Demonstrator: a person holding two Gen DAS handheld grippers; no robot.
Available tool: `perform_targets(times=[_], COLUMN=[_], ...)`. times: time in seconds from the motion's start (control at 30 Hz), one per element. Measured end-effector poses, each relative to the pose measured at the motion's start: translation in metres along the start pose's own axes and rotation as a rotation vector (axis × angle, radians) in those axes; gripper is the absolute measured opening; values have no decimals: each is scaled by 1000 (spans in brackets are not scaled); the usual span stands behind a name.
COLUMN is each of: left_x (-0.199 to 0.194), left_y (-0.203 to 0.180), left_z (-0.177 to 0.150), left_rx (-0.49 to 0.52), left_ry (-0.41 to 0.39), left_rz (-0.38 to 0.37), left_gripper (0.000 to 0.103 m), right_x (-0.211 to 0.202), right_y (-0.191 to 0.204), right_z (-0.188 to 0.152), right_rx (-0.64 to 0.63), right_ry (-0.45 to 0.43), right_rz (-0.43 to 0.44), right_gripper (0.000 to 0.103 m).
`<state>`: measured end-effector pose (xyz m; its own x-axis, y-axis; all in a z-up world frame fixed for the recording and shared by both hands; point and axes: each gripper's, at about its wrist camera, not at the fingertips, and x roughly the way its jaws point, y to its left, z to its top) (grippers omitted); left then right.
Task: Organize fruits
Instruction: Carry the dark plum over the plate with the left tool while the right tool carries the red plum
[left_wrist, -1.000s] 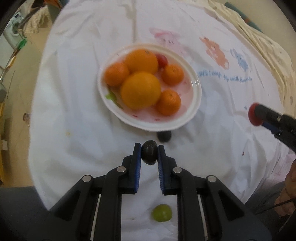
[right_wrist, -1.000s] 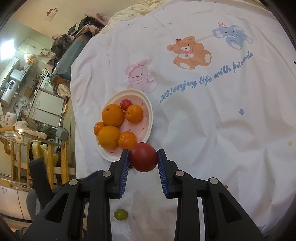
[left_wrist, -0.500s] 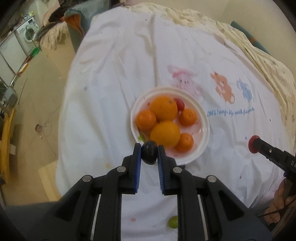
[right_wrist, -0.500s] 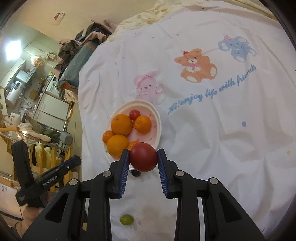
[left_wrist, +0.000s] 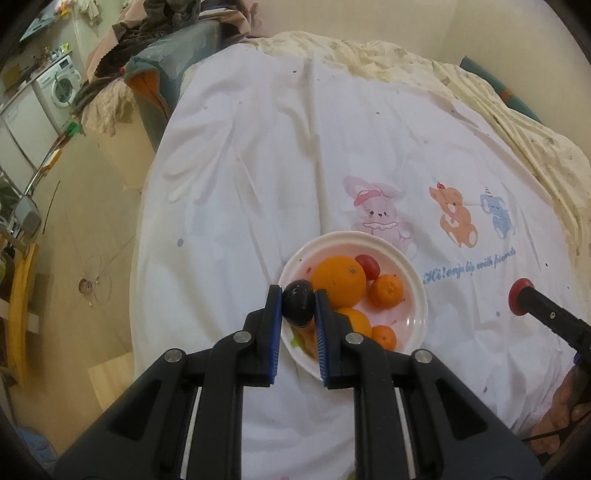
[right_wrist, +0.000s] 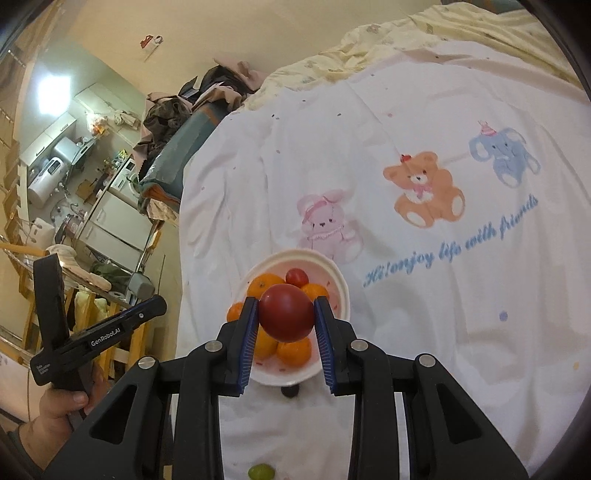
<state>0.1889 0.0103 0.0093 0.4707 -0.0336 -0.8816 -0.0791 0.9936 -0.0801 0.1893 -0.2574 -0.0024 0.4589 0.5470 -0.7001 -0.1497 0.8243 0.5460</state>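
A white plate (left_wrist: 417, 295) on the white cloth holds several oranges (left_wrist: 339, 281) and a small red tomato (left_wrist: 368, 266). My left gripper (left_wrist: 298, 302) is shut on a dark grape (left_wrist: 297, 302) and holds it high above the plate's left rim. My right gripper (right_wrist: 285, 313) is shut on a red tomato (right_wrist: 285, 312), raised above the plate (right_wrist: 341, 291). A dark grape (right_wrist: 289, 391) lies on the cloth just in front of the plate. A green grape (right_wrist: 260, 471) lies nearer, at the bottom edge.
The cloth (left_wrist: 295, 155) with printed animals covers the table. A floor and a washing machine (left_wrist: 59, 88) are on the left. A kitchen area (right_wrist: 74, 184) and wooden chairs lie beyond the table's left edge. The other gripper shows at the right of the left wrist view (left_wrist: 546, 314).
Both grippers have risen higher above the table with their fruit still held. The plate looks smaller and lower in both views. The green grape has left the left wrist view.
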Motion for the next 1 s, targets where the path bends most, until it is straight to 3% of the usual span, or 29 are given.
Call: perform_targets(times=[0.33, 0.53, 0.7, 0.87, 1.0], left_x=[36, 69, 94, 103, 98], left_y=[-16, -23, -25, -29, -43], left_z=[15, 22, 25, 17, 12], left_rx=[39, 65, 63, 51, 105], left_ry=[41, 81, 132, 180, 166], left_rz=[-26, -119, -123, -144, -155], left_gripper=[14, 14, 14, 14, 15], right_x=[46, 79, 98, 110, 117], right_y=[-12, -13, -18, -24, -30], right_z=[7, 5, 0, -7, -11], right_rx=[8, -9, -8, 8, 22], right_ry=[108, 187, 234, 268, 275], right_rz=[-35, -49, -54, -44, -38], right_gripper=[32, 32, 32, 32, 33])
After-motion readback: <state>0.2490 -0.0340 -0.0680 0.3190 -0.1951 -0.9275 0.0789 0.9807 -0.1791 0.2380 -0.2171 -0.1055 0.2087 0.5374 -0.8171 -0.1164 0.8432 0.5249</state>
